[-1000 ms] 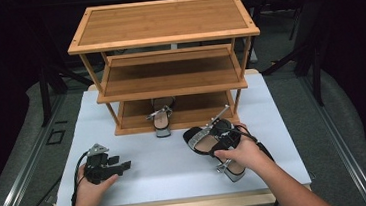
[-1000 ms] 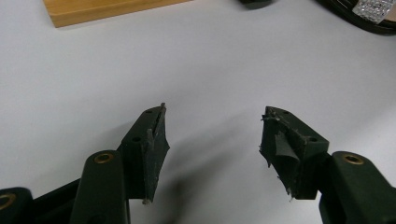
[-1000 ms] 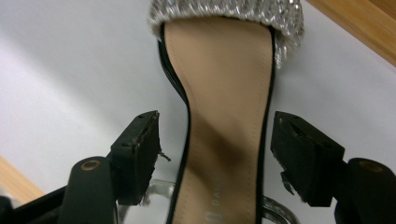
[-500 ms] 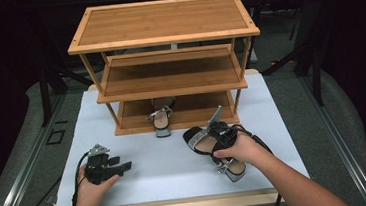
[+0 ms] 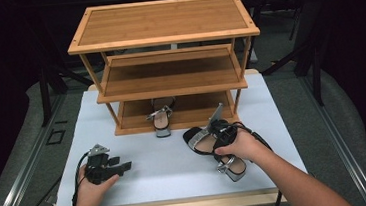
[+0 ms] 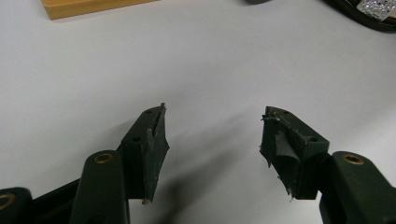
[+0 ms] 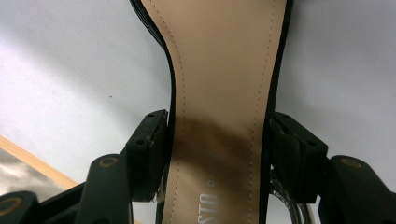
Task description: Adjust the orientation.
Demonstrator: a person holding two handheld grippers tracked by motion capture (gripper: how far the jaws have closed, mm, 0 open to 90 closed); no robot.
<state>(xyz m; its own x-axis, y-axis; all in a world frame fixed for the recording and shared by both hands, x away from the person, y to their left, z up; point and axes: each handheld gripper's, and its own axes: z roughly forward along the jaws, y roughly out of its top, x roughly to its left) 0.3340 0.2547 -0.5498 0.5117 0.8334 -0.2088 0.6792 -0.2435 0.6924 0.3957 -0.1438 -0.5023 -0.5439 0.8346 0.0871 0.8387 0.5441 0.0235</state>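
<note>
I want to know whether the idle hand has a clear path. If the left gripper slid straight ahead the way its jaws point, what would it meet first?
Bare white table surface lies ahead of the open left gripper. Farther on, it would probably meet the black sandal held in the right gripper, though depth is unclear.

Sandal insole (image 7: 219, 93): partial print "STIO", rest unreadable.
</note>
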